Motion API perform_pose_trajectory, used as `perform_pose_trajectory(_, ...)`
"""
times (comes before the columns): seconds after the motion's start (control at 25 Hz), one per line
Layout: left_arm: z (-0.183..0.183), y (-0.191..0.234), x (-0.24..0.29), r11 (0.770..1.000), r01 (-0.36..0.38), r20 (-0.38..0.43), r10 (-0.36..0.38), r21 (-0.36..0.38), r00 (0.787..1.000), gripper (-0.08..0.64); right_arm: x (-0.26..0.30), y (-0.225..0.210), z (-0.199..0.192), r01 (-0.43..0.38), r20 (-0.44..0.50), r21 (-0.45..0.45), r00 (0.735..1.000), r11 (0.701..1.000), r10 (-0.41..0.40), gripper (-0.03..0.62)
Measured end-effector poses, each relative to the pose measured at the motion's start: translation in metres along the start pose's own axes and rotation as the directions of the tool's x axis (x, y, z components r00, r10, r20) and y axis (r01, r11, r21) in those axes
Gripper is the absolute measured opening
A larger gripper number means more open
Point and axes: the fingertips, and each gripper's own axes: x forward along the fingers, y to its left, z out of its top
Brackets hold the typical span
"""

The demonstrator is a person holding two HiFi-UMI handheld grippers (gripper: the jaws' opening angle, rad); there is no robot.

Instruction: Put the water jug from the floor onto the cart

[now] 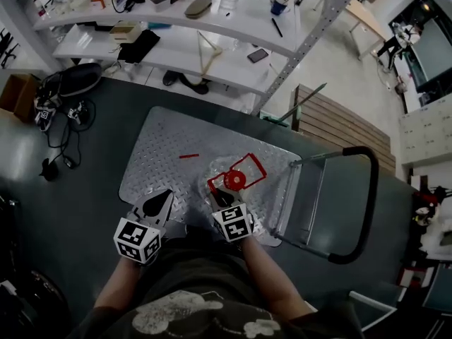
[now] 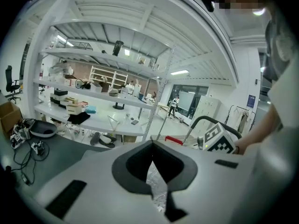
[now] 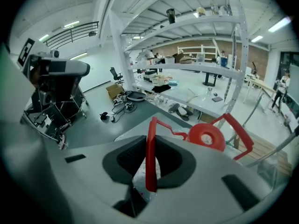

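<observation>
Now the cart (image 1: 367, 189) has the water jug (image 1: 214, 168) over the middle of its steel deck (image 1: 162, 154). Your right gripper (image 1: 224, 193) is clamped on the jug's red handle (image 1: 253, 164); your left gripper (image 1: 157, 205) hangs just beside, fingers together on nothing.

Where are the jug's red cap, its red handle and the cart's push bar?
red cap (image 1: 234, 181): head view, its top.
red handle (image 3: 150, 153): right gripper view, its near bar.
push bar (image 1: 371, 196): head view, its black right side.
</observation>
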Motion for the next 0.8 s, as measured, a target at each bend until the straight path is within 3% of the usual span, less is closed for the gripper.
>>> perform_pose_trajectory(0.32, -0.001, 0.002, 0.003, 0.999, 0.038, -0.006, -0.038, -0.001, 0.999, 0.006, -0.002, 0.008, 0.012, -0.011, 0.06, 0.026, 0.998, 1.0, 0.01, 0.046)
perform_pose_trajectory(0.44, 0.002, 0.003, 0.01, 0.999, 0.048, 0.004, -0.048, -0.007, 0.999, 0.007, -0.014, 0.007, 0.016, -0.006, 0.082, 0.03, 0.997, 1.0, 0.003, 0.089)
perform_pose_trajectory(0.8, 0.022, -0.045, 0.029, 0.993, 0.109, 0.017, -0.111, 0.053, 0.994, 0.007, -0.095, -0.033, 0.026, 0.075, 0.239, 0.136, 0.965, 0.988, -0.106, 0.106)
